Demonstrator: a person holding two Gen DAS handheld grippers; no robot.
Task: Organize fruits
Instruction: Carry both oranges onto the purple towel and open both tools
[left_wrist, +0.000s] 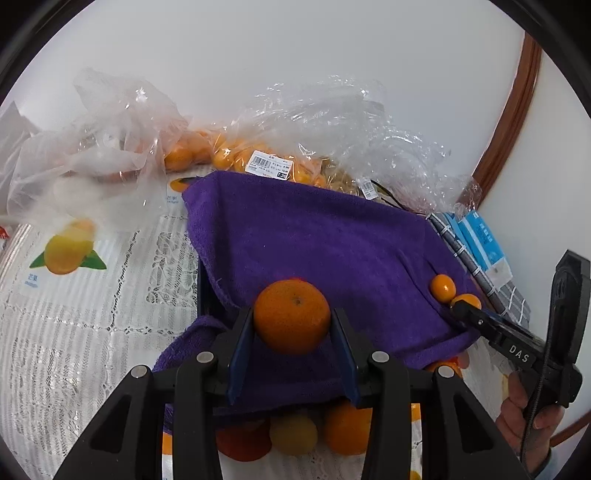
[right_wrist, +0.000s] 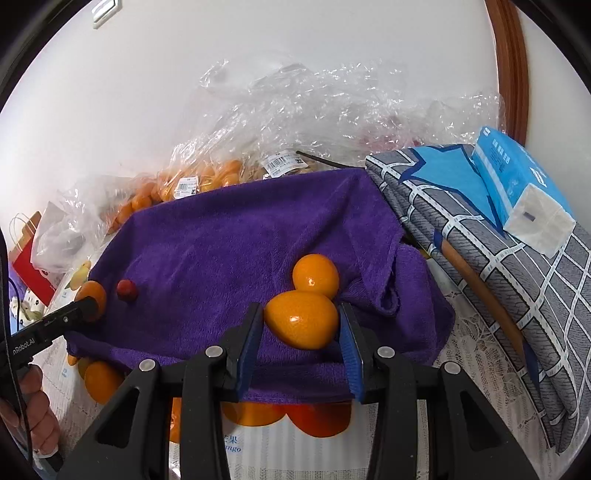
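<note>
A purple towel (left_wrist: 317, 240) lies draped over a box on the table; it also shows in the right wrist view (right_wrist: 236, 243). My left gripper (left_wrist: 291, 326) is shut on a round orange mandarin (left_wrist: 291, 315) just above the towel's near edge. My right gripper (right_wrist: 301, 325) is shut on an oval kumquat (right_wrist: 301, 319) above the towel. A second kumquat (right_wrist: 316, 275) lies on the towel just beyond it. A small red fruit (right_wrist: 127, 290) lies on the towel at the left. Both kumquats show at the towel's right in the left wrist view (left_wrist: 442, 287).
Clear plastic bags of oranges (left_wrist: 236, 155) and crumpled plastic (right_wrist: 332, 107) stand behind the towel. Loose oranges (right_wrist: 317, 419) lie under the towel's near edge on a lace cloth (left_wrist: 74, 332). A grey checked fabric (right_wrist: 498, 258) with a blue tissue pack (right_wrist: 517, 184) lies at the right.
</note>
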